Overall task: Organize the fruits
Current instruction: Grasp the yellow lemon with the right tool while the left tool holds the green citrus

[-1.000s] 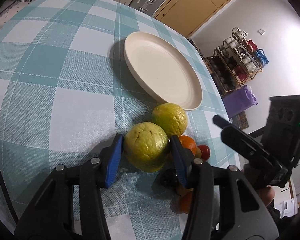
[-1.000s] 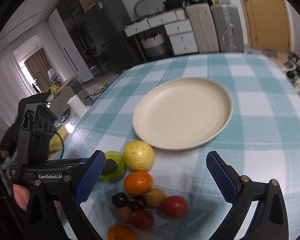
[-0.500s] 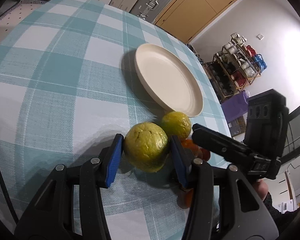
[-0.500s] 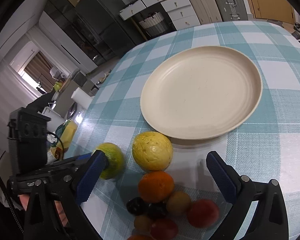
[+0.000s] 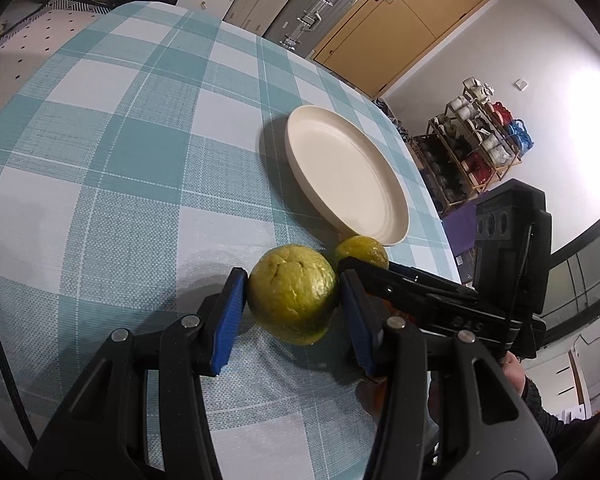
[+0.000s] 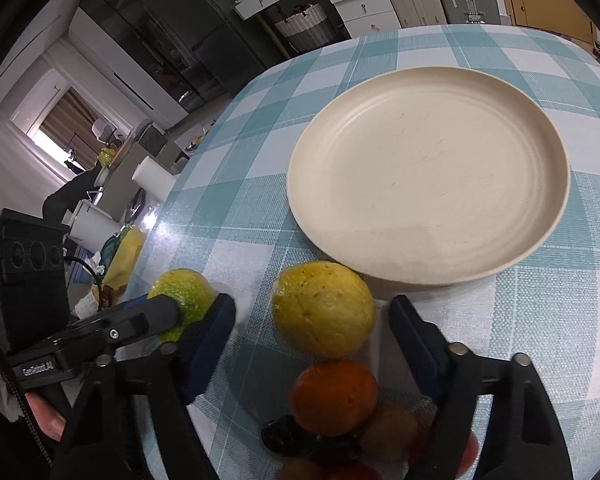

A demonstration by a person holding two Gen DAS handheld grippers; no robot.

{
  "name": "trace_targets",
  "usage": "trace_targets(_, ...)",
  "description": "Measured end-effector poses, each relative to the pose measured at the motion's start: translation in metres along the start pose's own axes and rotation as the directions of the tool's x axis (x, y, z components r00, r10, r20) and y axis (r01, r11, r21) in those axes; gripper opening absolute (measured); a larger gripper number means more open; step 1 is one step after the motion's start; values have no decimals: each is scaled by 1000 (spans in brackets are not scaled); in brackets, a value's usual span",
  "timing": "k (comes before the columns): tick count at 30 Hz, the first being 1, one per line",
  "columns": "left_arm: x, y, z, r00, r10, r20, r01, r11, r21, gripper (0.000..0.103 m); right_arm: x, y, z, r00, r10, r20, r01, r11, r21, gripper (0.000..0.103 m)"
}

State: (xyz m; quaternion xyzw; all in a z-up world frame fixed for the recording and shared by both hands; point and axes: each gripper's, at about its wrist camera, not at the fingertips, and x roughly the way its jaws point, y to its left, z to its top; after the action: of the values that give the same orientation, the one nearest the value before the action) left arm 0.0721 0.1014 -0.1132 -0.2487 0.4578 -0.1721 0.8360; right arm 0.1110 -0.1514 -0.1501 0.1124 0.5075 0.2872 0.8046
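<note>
The worktop (image 5: 100,168) wears a teal-and-white checked cloth and fills most of both views. On it sits a cream plate (image 6: 428,184), bare inside, its near rim just beyond the fruit. The left hand-held gripper (image 5: 292,312) is clamped on a green-yellow guava (image 5: 293,298), its blue pads pressing the fruit's two sides; whether the fruit rests on the cloth or is just off it I cannot tell. In the right wrist view the same guava (image 6: 184,296) shows at the left, half hidden behind the left tool's black finger. The right hand-held gripper (image 6: 312,332) points down at a yellow guava (image 6: 323,309) that lies on the cloth just beside the plate's rim; its jaws are closing with this fruit between them, and the pads stand apart from it on both sides. In the left wrist view this yellow guava (image 5: 362,250) peeks out behind the right tool's finger. Just nearer the camera than the yellow guava, touching it, lies an orange (image 6: 334,396). Around the orange crowd smaller fruits: a brownish one (image 6: 388,432) to its right and dark ones (image 6: 284,438) below it, with red ones at the frame's bottom edge, partly hidden.
</note>
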Motion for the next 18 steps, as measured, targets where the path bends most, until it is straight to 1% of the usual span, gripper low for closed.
trace_targets(3,-1,1,0,1000,7,-1,-7,1000,-3,45,2,1,1,1000,-15,-5,15,1000,0,52)
trace_targets(8,-3,-4,0,1000,16,2,-16,1000,2,45,0,4,-2,1000,-10,12,10,1000,-21,51)
trace_targets(14,-5,-16,11,1000,22,14,-22,1000,19,45,-22,6,-2,996,28,83,-25,999,-43,51)
trace_targets(18,-3,-28,22,1000,17,18,-18,999,31,45,-38,1,2,991,50,126,-46,998,-35,51)
